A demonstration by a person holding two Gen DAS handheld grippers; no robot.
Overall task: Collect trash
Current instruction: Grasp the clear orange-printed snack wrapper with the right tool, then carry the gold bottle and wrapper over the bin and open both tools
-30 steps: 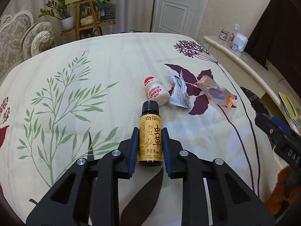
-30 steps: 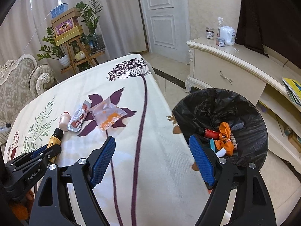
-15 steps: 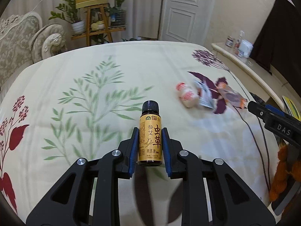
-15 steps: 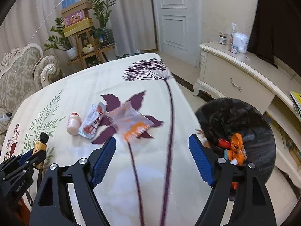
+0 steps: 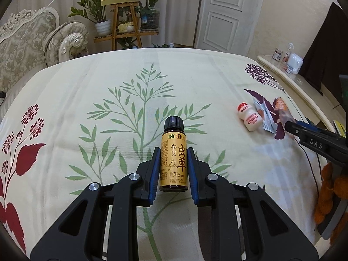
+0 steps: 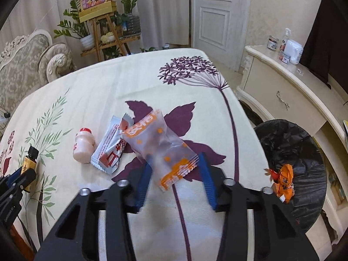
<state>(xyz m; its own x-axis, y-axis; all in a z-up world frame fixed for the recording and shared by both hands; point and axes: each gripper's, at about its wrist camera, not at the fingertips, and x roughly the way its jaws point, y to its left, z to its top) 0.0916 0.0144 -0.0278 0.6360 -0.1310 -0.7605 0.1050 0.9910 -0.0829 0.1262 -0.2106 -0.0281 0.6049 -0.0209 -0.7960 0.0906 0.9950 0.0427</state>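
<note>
Left jaws: left gripper (image 5: 173,169) clenched on the small amber glass bottle with yellow label and black screw cap (image 5: 173,158); pads press the label on both sides, cap pointing away, bottle lifted off the cloth.
Reason for hold: mid-body grip keeps the bottle from pivoting; probably bound for the bin.
Right jaws: right gripper (image 6: 174,180) has just been closing, with the translucent white-and-orange plastic snack wrapper (image 6: 162,150) between the blue pads. A gap still shows on each side, so not yet gripping; counted as released.
Wrapper position: lying on the purple leaf print, its orange end toward the jaws, overlapping the silver-and-red foil sachet (image 6: 111,150).
Beside sachet: small white plastic yoghurt-drink bottle with red cap (image 6: 83,145), on its side, touching the sachet.
Surface: counter under a cream floral-print tablecloth (image 6: 104,91).
Destination: round bin with black liner (image 6: 291,148) off the counter's right edge, already holding an orange wrapper (image 6: 283,180).
Outstanding: three items remain on the cloth.
</note>
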